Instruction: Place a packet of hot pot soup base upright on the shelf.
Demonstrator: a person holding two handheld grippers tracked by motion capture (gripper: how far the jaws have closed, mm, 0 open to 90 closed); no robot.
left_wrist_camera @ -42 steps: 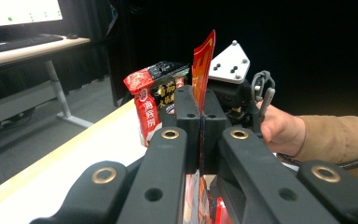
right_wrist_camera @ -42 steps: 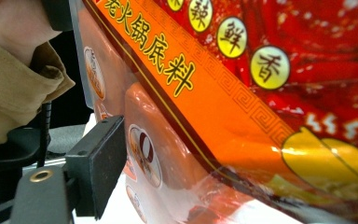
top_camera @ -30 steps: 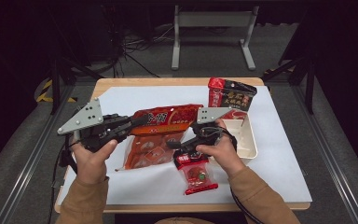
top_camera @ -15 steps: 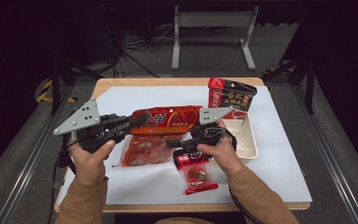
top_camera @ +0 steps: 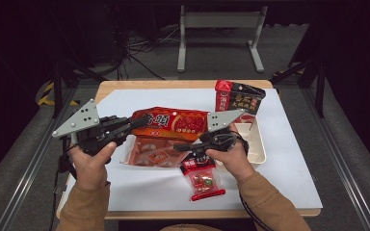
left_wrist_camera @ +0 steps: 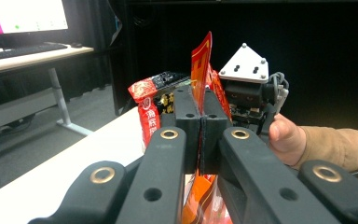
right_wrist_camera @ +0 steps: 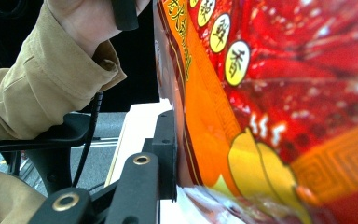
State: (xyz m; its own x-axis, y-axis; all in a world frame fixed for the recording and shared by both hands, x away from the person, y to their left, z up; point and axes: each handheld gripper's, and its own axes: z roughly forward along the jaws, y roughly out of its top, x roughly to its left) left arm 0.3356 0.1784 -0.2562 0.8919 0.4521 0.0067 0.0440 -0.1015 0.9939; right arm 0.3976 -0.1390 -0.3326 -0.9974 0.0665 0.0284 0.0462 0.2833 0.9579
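Observation:
A red and orange snack bag [top_camera: 173, 122] hangs lifted above the table between both hands. My left gripper [top_camera: 142, 121] is shut on the bag's left edge, and in the left gripper view the bag [left_wrist_camera: 200, 60] stands upright out of the pressed-together jaws of that gripper [left_wrist_camera: 201, 116]. My right gripper [top_camera: 178, 147] reaches in from the right at the bag's lower edge. Its jaws have just been closing with the bag between them. In the right gripper view one of its fingers [right_wrist_camera: 165, 149] lies against the bag [right_wrist_camera: 284, 93], which hides the other.
Under the lifted bag lies a clear orange packet [top_camera: 151, 151]. A small red candy packet [top_camera: 203, 179] sits by the right hand. A dark red pouch [top_camera: 236, 98] stands at the back beside a white tray [top_camera: 255, 144]. White paper [top_camera: 289, 163] covers the table.
The right gripper's jaws have narrowed onto the lower edge of the bag. The left gripper and the bag have stayed where they were.

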